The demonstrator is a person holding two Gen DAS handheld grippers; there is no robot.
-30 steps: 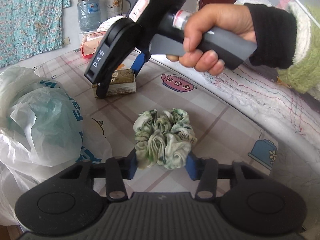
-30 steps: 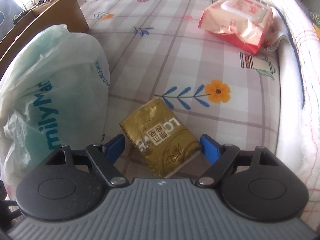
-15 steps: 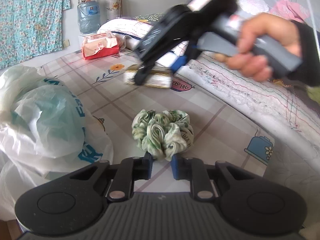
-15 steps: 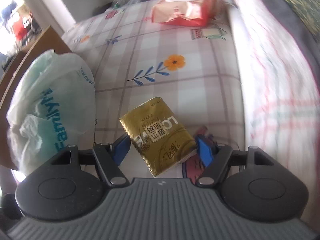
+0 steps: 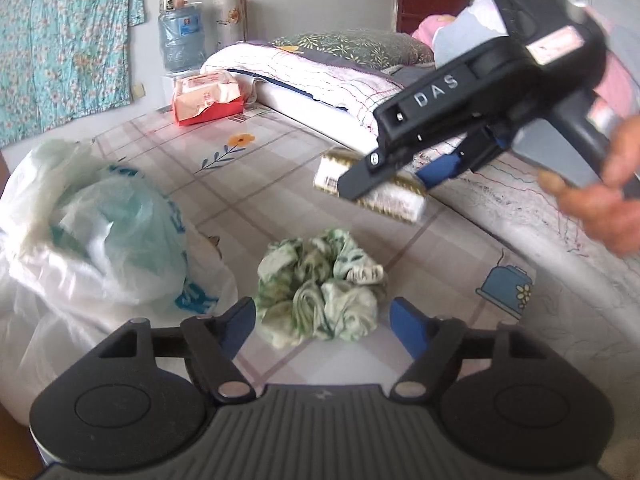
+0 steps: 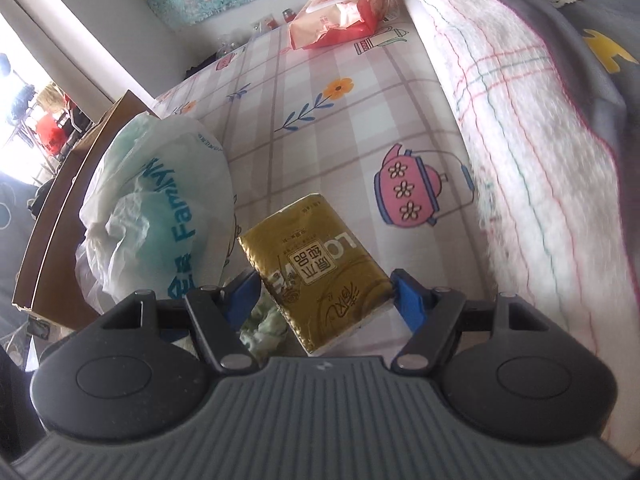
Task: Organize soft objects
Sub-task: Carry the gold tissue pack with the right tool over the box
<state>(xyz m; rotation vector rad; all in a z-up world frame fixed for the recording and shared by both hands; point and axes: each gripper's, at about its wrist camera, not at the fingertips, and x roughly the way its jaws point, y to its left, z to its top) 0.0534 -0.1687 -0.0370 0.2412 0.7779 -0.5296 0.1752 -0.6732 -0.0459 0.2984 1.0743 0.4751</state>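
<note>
A green and white scrunchie point(image 5: 320, 288) lies on the checked bed sheet, between the blue tips of my left gripper point(image 5: 322, 322), which is open and not touching it. My right gripper point(image 6: 324, 294) is shut on a gold tissue pack point(image 6: 316, 264) and holds it in the air above the sheet. In the left wrist view the same pack point(image 5: 400, 200) hangs in the right gripper, above and to the right of the scrunchie. A bit of the scrunchie point(image 6: 262, 326) shows below the pack in the right wrist view.
A white and teal plastic bag point(image 5: 92, 240) sits at the left, also in the right wrist view point(image 6: 160, 208). A red wet-wipes pack point(image 5: 206, 98) lies at the far end. A folded quilt point(image 6: 520, 120) runs along the right. A brown board point(image 6: 68, 184) edges the left.
My left gripper closed in front of the scrunchie, then opened again around it; the scrunchie stays on the sheet. My right gripper lifted the gold pack off the sheet and carried it right.
</note>
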